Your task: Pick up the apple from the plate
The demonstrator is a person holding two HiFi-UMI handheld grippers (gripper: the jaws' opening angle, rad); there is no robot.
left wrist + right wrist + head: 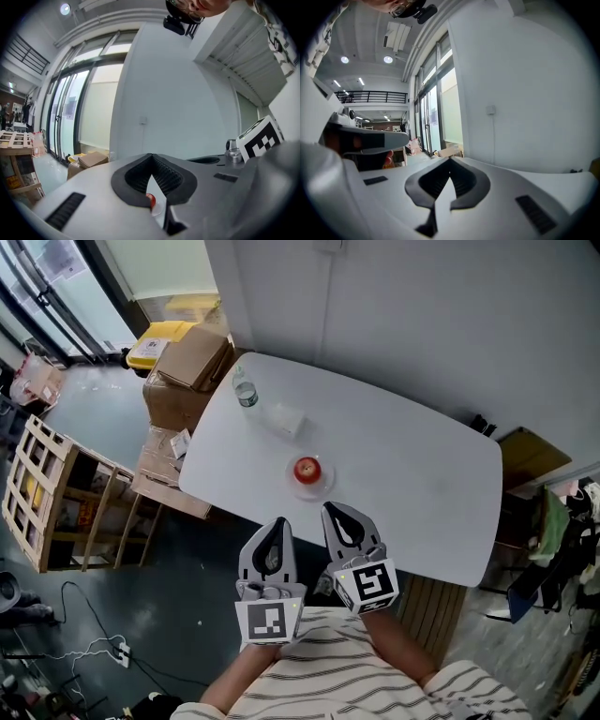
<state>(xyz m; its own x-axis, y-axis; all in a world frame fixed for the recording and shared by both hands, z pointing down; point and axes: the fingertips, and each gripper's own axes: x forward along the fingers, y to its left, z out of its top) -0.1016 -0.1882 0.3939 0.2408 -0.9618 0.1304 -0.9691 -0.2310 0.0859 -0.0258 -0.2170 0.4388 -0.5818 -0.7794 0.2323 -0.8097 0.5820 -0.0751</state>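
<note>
A red apple (307,468) sits on a small clear plate (322,481) near the front middle of the white table (412,474). Both grippers hang in front of the table's near edge, short of the plate, with nothing in them. In the head view my left gripper (278,522) is shut and points up toward the table. My right gripper (330,510) beside it is shut too, its tip closest to the plate. The left gripper view has the apple (150,200) peeking through the slit below the shut left gripper (151,157). The right gripper (450,160) sees only table and wall.
A water bottle (245,390) and a small clear packet (286,418) stand at the table's far left. Cardboard boxes (192,360) and a yellow bin (155,341) crowd the left end. A wooden rack (47,493) stands on the floor further left.
</note>
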